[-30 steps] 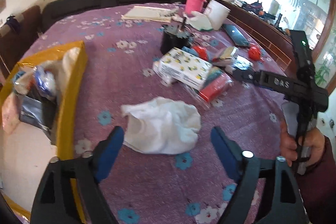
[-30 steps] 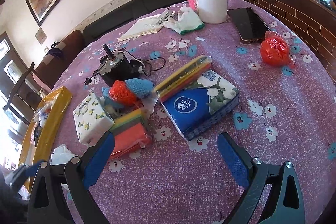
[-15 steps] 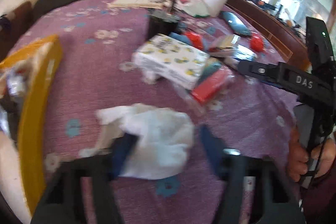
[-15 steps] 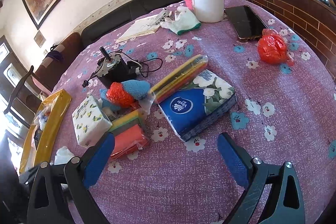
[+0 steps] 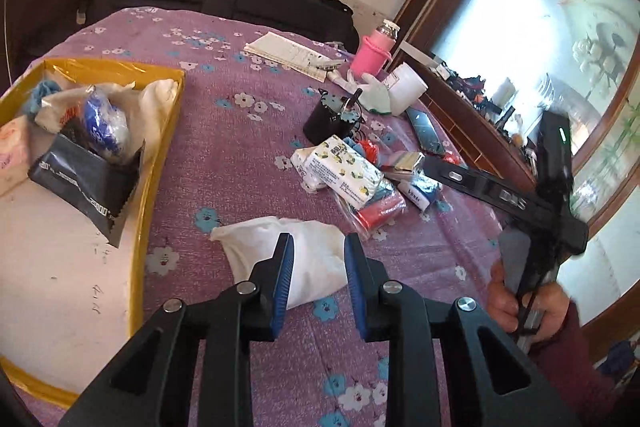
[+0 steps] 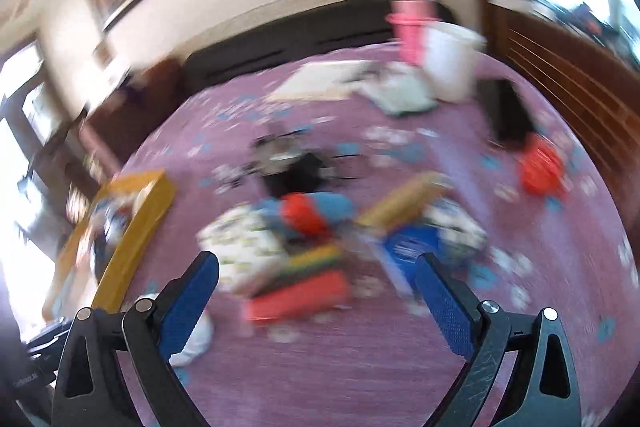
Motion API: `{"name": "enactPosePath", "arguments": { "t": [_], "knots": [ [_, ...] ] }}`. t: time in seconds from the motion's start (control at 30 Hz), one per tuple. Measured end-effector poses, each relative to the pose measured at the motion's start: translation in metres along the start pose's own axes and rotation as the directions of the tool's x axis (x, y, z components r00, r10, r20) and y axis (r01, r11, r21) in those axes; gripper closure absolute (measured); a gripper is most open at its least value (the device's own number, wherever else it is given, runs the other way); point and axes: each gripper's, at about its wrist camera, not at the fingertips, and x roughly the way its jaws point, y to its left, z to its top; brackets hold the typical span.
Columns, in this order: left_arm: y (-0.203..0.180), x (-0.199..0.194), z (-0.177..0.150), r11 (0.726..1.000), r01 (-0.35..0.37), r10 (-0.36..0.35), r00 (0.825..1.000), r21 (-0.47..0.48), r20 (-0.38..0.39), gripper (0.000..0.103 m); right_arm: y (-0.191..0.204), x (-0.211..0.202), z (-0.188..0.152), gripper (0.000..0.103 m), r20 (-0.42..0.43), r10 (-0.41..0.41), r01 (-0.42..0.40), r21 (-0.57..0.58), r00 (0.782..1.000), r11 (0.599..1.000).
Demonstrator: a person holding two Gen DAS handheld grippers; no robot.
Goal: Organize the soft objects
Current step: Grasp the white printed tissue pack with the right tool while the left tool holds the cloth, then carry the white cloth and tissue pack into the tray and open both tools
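Two blue-padded black grippers in view. Left gripper (image 5: 318,247) pressed together on crumpled white cloth (image 5: 308,259), pinching its middle; cloth sits over purple flowered tablecloth (image 5: 224,155), just right of yellow-rimmed tray (image 5: 160,163). Tray holds black pouch (image 5: 86,183) and other bagged soft items. Right gripper (image 6: 316,287) spread wide, nothing between pads, above pile of tissue packs (image 6: 244,247) and red packet (image 6: 296,297); view blurred.
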Motion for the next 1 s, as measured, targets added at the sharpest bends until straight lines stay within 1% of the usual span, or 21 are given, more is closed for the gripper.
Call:
{"name": "enactPosePath", "arguments": {
  "t": [0.03, 0.07, 0.1, 0.17, 0.23, 0.27, 0.3, 0.33, 0.43, 0.47, 0.5, 0.63, 0.7, 0.77, 0.8, 0.83, 0.87, 0.9, 0.93, 0.97, 1.0],
  "knots": [
    [-0.002, 0.002, 0.0, 1.0, -0.016, 0.016, 1.0, 0.019, -0.008, 0.072, 0.015, 0.012, 0.004, 0.003, -0.039, -0.001, -0.001, -0.06, 0.999, 0.998],
    [-0.005, 0.007, -0.001, 0.998, -0.038, 0.039, 0.999, 0.045, -0.025, 0.056, 0.024, 0.021, 0.005, 0.003, -0.055, -0.019, 0.014, -0.102, 0.998, 0.995],
    [-0.009, 0.012, -0.002, 0.995, -0.062, 0.066, 0.997, 0.078, -0.044, 0.042, 0.034, 0.032, 0.006, 0.003, -0.071, -0.046, 0.035, -0.147, 0.996, 0.988],
    [-0.017, 0.016, -0.005, 0.984, -0.101, 0.109, 0.993, 0.149, -0.052, 0.041, 0.05, 0.053, 0.007, 0.005, -0.117, -0.071, 0.045, -0.215, 0.991, 0.976],
    [-0.018, 0.016, -0.007, 0.97, -0.129, 0.143, 0.988, 0.206, -0.055, 0.039, 0.062, 0.073, 0.006, 0.012, -0.159, -0.097, 0.053, -0.26, 0.983, 0.964],
    [-0.02, 0.017, -0.005, 0.963, -0.134, 0.152, 0.987, 0.234, -0.058, 0.035, 0.064, 0.078, 0.005, 0.016, -0.171, -0.101, 0.052, -0.27, 0.98, 0.962],
    [-0.021, 0.018, -0.004, 0.957, -0.138, 0.159, 0.986, 0.257, -0.059, 0.029, 0.067, 0.085, 0.003, 0.028, -0.193, -0.105, 0.049, -0.277, 0.975, 0.96],
    [-0.021, 0.02, -0.003, 0.951, -0.145, 0.167, 0.984, 0.273, -0.057, 0.028, 0.067, 0.087, 0.002, 0.039, -0.21, -0.097, 0.038, -0.269, 0.973, 0.962],
    [-0.022, 0.033, 0.006, 0.935, -0.142, 0.177, 0.981, 0.325, -0.079, 0.024, 0.062, 0.078, 0.001, 0.041, -0.19, -0.067, 0.022, -0.231, 0.98, 0.973],
    [-0.022, 0.038, 0.008, 0.935, -0.127, 0.167, 0.981, 0.331, -0.095, 0.02, 0.059, 0.072, 0.002, 0.041, -0.182, -0.056, 0.016, -0.213, 0.982, 0.977],
    [-0.021, 0.046, 0.011, 0.937, -0.106, 0.152, 0.982, 0.332, -0.113, 0.018, 0.056, 0.064, 0.002, 0.041, -0.171, -0.045, 0.011, -0.193, 0.984, 0.981],
    [-0.019, 0.081, 0.019, 0.935, -0.08, 0.151, 0.971, 0.345, -0.185, 0.018, 0.039, 0.038, 0.003, 0.04, -0.136, -0.032, 0.01, -0.163, 0.99, 0.987],
    [-0.021, 0.097, 0.016, 0.919, -0.099, 0.189, 0.96, 0.382, -0.205, 0.01, 0.031, 0.029, 0.004, 0.04, -0.132, -0.018, -0.001, -0.14, 0.991, 0.99],
    [-0.023, 0.114, 0.006, 0.894, -0.13, 0.248, 0.941, 0.428, -0.232, 0.007, 0.025, 0.023, 0.002, 0.04, -0.134, -0.005, -0.011, -0.119, 0.991, 0.993],
    [-0.026, 0.113, 0.003, 0.881, -0.15, 0.262, 0.944, 0.448, -0.199, 0.006, 0.021, 0.019, 0.0, 0.04, -0.134, 0.004, -0.018, -0.105, 0.991, 0.994],
    [-0.027, 0.113, 0.003, 0.881, -0.154, 0.266, 0.943, 0.448, -0.2, 0.008, 0.019, 0.017, -0.002, 0.04, -0.134, 0.012, -0.025, -0.097, 0.991, 0.995],
    [-0.027, 0.11, 0.003, 0.891, -0.153, 0.259, 0.944, 0.427, -0.203, 0.025, 0.016, 0.013, -0.003, 0.04, -0.134, 0.019, -0.031, -0.089, 0.991, 0.996],
    [-0.026, 0.105, 0.004, 0.898, -0.167, 0.26, 0.948, 0.408, -0.186, 0.052, 0.014, 0.011, -0.005, 0.04, -0.133, 0.025, -0.036, -0.079, 0.991, 0.996],
    [-0.024, 0.102, 0.006, 0.9, -0.18, 0.269, 0.946, 0.396, -0.18, 0.064, 0.013, 0.008, -0.007, 0.04, -0.131, 0.032, -0.042, -0.071, 0.991, 0.997],
    [-0.02, 0.097, 0.009, 0.915, -0.175, 0.253, 0.951, 0.364, -0.179, 0.073, 0.012, 0.007, -0.008, 0.04, -0.129, 0.038, -0.047, -0.067, 0.991, 0.997],
    [-0.016, 0.092, 0.011, 0.926, -0.174, 0.242, 0.955, 0.334, -0.173, 0.076, 0.011, 0.005, -0.009, 0.04, -0.126, 0.045, -0.053, -0.063, 0.991, 0.997]
  ]
}}
